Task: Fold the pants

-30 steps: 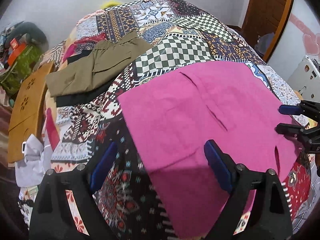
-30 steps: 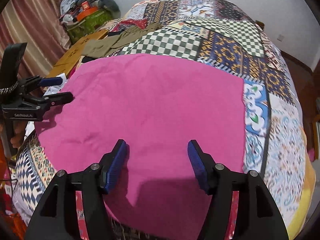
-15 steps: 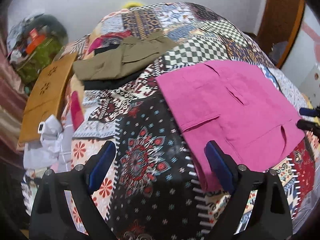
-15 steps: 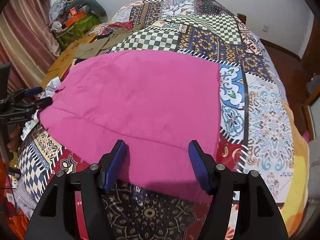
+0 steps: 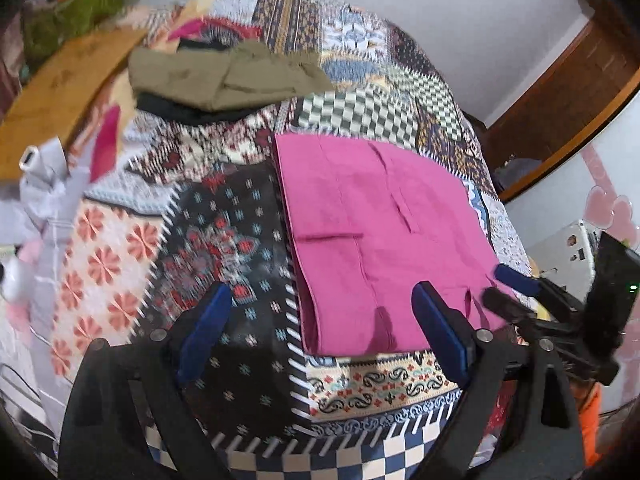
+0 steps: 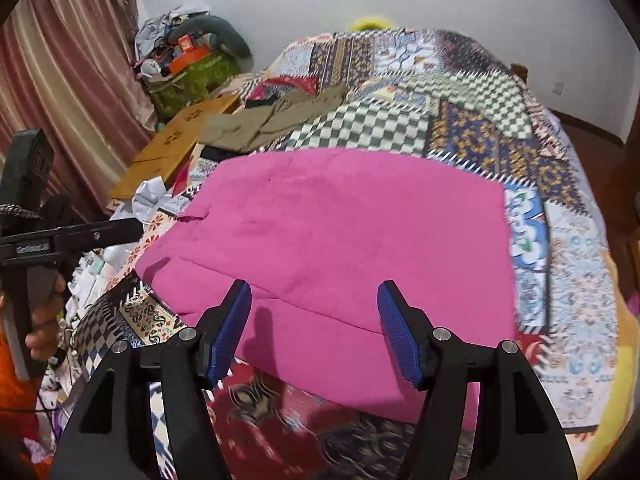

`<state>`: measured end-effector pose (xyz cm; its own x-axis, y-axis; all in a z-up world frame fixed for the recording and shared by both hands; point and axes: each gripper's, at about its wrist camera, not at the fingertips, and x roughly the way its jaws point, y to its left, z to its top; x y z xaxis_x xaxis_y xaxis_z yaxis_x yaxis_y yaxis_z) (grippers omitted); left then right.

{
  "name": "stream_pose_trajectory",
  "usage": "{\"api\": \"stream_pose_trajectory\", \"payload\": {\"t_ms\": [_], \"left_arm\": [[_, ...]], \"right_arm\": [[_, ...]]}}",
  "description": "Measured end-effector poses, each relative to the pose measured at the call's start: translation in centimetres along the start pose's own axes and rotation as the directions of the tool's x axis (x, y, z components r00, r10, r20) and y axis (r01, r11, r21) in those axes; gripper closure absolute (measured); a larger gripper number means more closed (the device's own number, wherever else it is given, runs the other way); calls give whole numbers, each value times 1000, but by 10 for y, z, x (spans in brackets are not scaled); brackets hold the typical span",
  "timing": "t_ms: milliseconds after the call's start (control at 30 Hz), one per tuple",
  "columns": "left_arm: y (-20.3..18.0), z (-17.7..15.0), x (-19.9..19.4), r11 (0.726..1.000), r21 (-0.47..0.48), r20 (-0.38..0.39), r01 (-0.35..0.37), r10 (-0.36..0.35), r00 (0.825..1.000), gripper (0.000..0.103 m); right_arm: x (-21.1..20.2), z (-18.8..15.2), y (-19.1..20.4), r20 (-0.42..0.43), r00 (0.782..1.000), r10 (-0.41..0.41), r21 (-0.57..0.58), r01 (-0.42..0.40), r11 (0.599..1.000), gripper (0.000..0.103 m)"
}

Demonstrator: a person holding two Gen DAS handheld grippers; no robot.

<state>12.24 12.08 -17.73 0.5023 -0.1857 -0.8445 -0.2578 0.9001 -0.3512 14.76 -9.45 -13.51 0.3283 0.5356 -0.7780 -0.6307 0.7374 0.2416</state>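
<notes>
Pink pants [image 6: 340,248]: folded flat on the patchwork bed [image 6: 472,132], centre of frame, laid square so the layers stay aligned. Left tongs [image 5: 320,332]: spread, empty, above the fold's lower edge. Right tongs [image 6: 314,332]: spread, empty, over the near hem. Olive pants [image 5: 224,76]: upper left, folded, apparently set aside as finished.
</notes>
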Motion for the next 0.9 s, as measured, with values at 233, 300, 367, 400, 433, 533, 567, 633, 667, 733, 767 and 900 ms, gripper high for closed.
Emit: {"api": "stream_pose_trajectory", "payload": {"t_ms": [233, 300, 367, 400, 433, 533, 567, 633, 667, 733, 767, 900], "left_arm": [[13, -16, 15, 989, -104, -100, 109, -120, 988, 11], [10, -20, 14, 987, -108, -102, 122, -133, 986, 11], [8, -24, 12, 978, -129, -112, 166, -181, 977, 11], [8, -25, 12, 970, -146, -114, 196, -213, 970, 11], [8, -26, 12, 960, -164, -115, 227, -247, 962, 11], [13, -24, 17, 925, -232, -113, 300, -332, 936, 11], [16, -23, 20, 908, -267, -111, 324, -363, 925, 10], [22, -19, 23, 881, -311, -102, 357, -404, 909, 10], [23, -17, 26, 869, -327, -96, 371, -421, 902, 10], [23, -11, 31, 863, -332, -91, 381, -432, 897, 10], [21, -9, 32, 865, -329, -89, 379, -428, 900, 10], [13, 0, 36, 909, -275, -92, 314, -350, 932, 34]], "right_arm": [[22, -13, 11, -55, 998, -30, -83, 26, 996, 40], [21, -14, 9, -55, 998, -24, -80, 19, 997, 40], [20, -16, 8, -49, 999, -20, -76, 16, 997, 39], [20, -17, 8, -46, 999, -20, -74, 17, 997, 39], [20, -18, 8, -43, 999, -22, -73, 18, 997, 39], [20, -18, 10, -40, 999, -20, -70, 17, 997, 39], [20, -17, 9, -40, 999, -17, -68, 14, 998, 39], [20, -17, 9, -39, 999, -15, -67, 12, 998, 39], [21, -17, 9, -38, 999, -14, -67, 11, 998, 39], [21, -18, 8, -36, 999, -12, -66, 10, 998, 39], [21, -18, 8, -35, 999, -11, -65, 8, 998, 39], [21, -18, 8, -33, 999, -5, -61, 2, 998, 39]]}}
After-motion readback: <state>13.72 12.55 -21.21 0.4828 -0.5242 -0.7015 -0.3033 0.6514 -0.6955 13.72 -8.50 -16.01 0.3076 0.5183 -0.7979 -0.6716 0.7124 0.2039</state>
